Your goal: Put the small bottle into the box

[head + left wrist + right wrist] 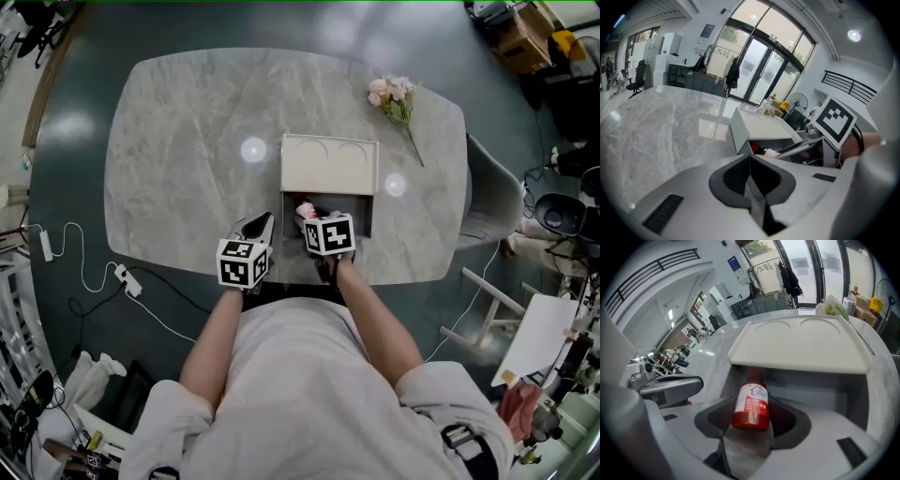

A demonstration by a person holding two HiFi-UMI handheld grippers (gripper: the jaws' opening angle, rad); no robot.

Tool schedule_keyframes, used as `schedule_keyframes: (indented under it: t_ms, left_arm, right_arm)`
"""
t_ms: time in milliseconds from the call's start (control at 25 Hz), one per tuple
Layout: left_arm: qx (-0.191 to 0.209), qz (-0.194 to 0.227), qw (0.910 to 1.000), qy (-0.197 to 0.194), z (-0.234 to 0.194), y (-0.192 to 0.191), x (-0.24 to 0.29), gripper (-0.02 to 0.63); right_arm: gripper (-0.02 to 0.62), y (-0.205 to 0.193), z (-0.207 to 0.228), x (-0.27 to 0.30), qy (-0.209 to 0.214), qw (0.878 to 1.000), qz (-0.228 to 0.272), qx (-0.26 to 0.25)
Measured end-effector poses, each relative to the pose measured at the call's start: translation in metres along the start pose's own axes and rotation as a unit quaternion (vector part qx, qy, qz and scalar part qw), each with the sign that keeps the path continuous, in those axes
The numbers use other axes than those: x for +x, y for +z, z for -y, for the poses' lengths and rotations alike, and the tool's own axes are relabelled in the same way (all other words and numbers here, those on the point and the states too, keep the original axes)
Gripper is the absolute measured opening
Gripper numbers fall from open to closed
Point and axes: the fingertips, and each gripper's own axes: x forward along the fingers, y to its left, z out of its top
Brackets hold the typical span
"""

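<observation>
Pinching the small bottle [751,404] between its two dark pads, the right claw [751,422] is holding it at the open near end of the box [330,164]. The bottle's red cap is pointing into the dark interior and its base is facing back toward the person. The bottle is showing red contents and a white-and-red label. Whether it is touching the box floor cannot be told. The box's white lid, marked with two arched outlines, is lying over the far part of the box, and the dark opening is facing the person. The left claw [750,174] is hanging just beside the box's left near corner with its jaws pressed together and nothing between them. Both claws are reaching forward from the person's forearms at the near edge of the bench [187,159], a grey marbled top with rounded corners. Each claw is carrying its cube of square markers. A small bunch of pale pink flowers [394,94] is lying on the bench near the far right corner, well apart from the box.
</observation>
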Motion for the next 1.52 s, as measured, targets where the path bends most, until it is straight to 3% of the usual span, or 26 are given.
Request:
schedule_keyframes:
  t_ms: [440, 880, 1040, 1080, 1120, 1200, 1400, 1520]
  left_arm:
    - [0.001, -0.002, 1.0000, 0.003, -0.002, 0.000, -0.001, 0.023]
    - [-0.001, -0.009, 1.0000, 0.001, -0.001, -0.005, 0.003, 0.023]
    - [0.007, 0.000, 1.0000, -0.001, 0.003, 0.002, 0.000, 0.023]
    - [0.009, 0.001, 1.0000, -0.002, 0.005, 0.005, -0.001, 0.023]
    - [0.012, 0.003, 0.9999, -0.002, 0.006, 0.007, -0.002, 0.023]
    - [0.018, 0.005, 0.9998, -0.002, 0.010, 0.009, -0.001, 0.023]
    - [0.034, 0.010, 0.9994, -0.004, 0.023, 0.017, -0.001, 0.023]
    - [0.050, 0.014, 0.9986, -0.013, 0.036, 0.023, -0.001, 0.023]
  right_arm:
    - [0.233, -0.004, -0.004, 0.003, 0.000, 1.000, -0.008, 0.000]
    - [0.233, 0.002, -0.019, 0.002, 0.035, 0.999, 0.014, 0.005]
    - [0.231, 0.011, -0.022, -0.011, 0.046, 0.998, 0.053, 0.001]
    - [0.189, 0.014, -0.023, -0.017, 0.048, 0.996, 0.071, -0.004]
    - [0.070, 0.018, -0.023, -0.023, 0.046, 0.995, 0.090, -0.012]
    - [0.043, 0.023, -0.021, -0.034, 0.039, 0.991, 0.121, -0.036]
    - [0.026, 0.030, -0.012, -0.064, 0.002, 0.980, 0.179, -0.086]
    - [0.025, 0.035, -0.001, -0.085, -0.024, 0.972, 0.217, -0.085]
